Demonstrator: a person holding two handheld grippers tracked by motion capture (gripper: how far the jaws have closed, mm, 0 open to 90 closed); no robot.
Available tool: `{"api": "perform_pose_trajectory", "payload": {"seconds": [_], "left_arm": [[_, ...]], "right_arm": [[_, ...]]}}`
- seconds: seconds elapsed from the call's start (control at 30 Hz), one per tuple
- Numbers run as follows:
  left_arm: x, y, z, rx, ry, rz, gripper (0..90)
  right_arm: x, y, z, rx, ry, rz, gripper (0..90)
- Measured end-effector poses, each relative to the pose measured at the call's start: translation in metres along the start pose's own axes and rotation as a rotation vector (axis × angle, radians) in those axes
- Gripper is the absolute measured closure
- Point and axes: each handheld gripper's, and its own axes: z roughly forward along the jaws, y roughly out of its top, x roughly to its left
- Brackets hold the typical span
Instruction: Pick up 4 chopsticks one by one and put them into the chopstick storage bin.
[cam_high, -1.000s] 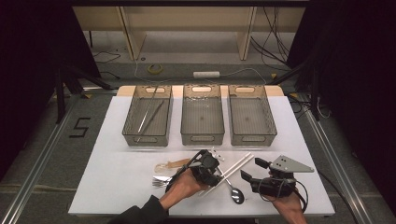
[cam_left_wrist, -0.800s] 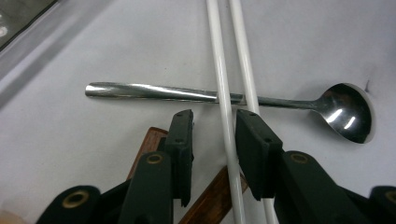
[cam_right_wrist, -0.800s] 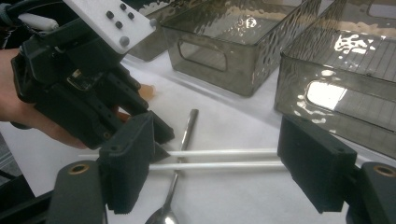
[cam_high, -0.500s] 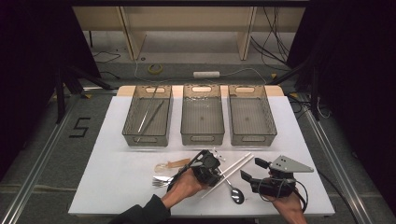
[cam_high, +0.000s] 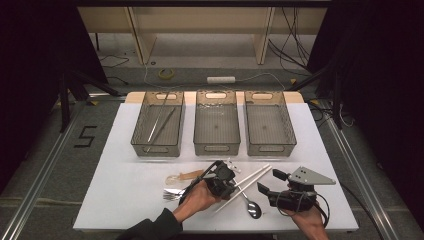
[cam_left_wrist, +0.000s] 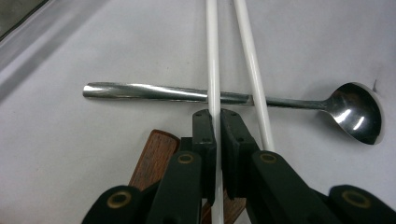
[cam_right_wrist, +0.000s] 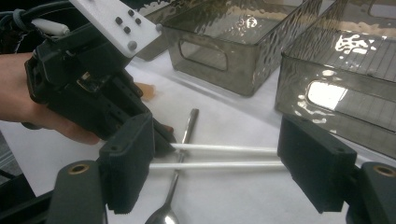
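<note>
Where the high view looks down, three bins (cam_high: 216, 125) stand behind the left gripper (cam_high: 226, 182). Left gripper view: jaws, just closing, clamp one of two chopsticks (cam_left_wrist: 213, 70) lying across one spoon (cam_left_wrist: 233, 98). Right gripper view: right gripper (cam_right_wrist: 219, 172), jaws apart.

Two thin white chopsticks (cam_left_wrist: 254, 70) lie nearly parallel across the handle of a steel spoon (cam_left_wrist: 233, 98). One chopstick (cam_left_wrist: 213, 60) seems pinched just short of that handle; the other rests beside it.
</note>
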Motion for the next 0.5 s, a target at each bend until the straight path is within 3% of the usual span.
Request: {"api": "perform_pose_trajectory", "payload": {"seconds": [0.17, 0.5], "left_arm": [[0.0, -0.001, -0.005, -0.021, 0.006, 0.01, 85.0], [0.005, 0.004, -0.038, -0.102, -0.001, 0.031, 85.1]], "right_arm": [[0.0, 0.0, 0.0, -0.001, 0.002, -0.001, 28.3], [0.0, 0.0, 0.0, -0.004, 0.0, -0.005, 28.3]]}}
